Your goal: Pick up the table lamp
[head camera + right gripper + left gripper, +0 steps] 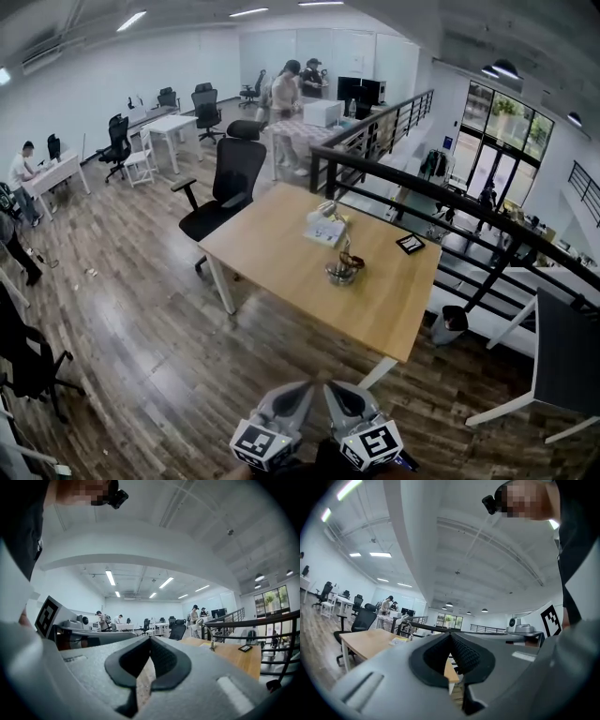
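Observation:
The table lamp [339,255] stands near the middle of the wooden table [281,262]; it has a round base, a thin bent neck and a pale head. It also shows small in the left gripper view as the lamp [404,619] and in the right gripper view as the lamp [206,631]. My left gripper [298,394] and right gripper [339,394] are side by side at the bottom of the head view, over the floor, well short of the table. Both point level toward it. The left gripper [450,634] and right gripper [150,638] are shut and hold nothing.
A pale booklet [323,232] and a small black item [410,244] lie on the table. A black office chair [230,183] stands at its far left side. A black railing [422,192] runs behind it. A white table [562,361] is at the right. People work at desks in the background.

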A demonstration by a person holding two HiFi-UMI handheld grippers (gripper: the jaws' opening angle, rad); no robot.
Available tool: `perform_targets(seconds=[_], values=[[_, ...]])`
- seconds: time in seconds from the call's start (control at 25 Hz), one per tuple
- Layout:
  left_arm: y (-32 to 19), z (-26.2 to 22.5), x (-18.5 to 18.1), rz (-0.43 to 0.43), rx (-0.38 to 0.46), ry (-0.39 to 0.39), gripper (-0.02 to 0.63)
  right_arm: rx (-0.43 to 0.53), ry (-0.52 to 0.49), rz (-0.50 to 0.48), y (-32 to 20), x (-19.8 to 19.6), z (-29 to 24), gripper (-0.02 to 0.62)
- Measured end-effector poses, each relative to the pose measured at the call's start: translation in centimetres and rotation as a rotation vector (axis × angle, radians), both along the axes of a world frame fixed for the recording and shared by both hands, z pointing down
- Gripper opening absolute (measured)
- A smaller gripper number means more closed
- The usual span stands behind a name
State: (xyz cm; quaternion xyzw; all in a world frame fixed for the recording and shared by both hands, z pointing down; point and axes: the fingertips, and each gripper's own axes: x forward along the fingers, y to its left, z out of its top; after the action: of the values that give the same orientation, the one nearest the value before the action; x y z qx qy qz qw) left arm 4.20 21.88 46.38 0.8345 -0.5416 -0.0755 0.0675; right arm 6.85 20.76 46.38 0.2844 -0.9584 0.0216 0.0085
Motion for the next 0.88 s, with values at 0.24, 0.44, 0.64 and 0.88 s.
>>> perform_targets(seconds=[0.24,0.44,0.64,0.88], values=[[-6.3,0.6,-2.0,-0.046,-0.009,-0.011,0.002,-0.010,-0.011,-0.050,-6.8,-2.3,0.5,0.003],[-13.7,0.3,-3.2,-0.096,-0.010,-0.006,0.002,0.007,-0.023,-0.089,-14.2,-3.0,-0.4,0.003],[-21.1,-1.2,-2.8,-0.131,-0.017,0.012,0.002,0.007,-0.013,-0.114,-21.7,-2.4,-0.8,0.003],[-27.7,-1.6,-1.8,-0.145,0.000,0.006,0.002,0.013,-0.020,-0.126,-28.7,-1.5,-1.4,0.003]])
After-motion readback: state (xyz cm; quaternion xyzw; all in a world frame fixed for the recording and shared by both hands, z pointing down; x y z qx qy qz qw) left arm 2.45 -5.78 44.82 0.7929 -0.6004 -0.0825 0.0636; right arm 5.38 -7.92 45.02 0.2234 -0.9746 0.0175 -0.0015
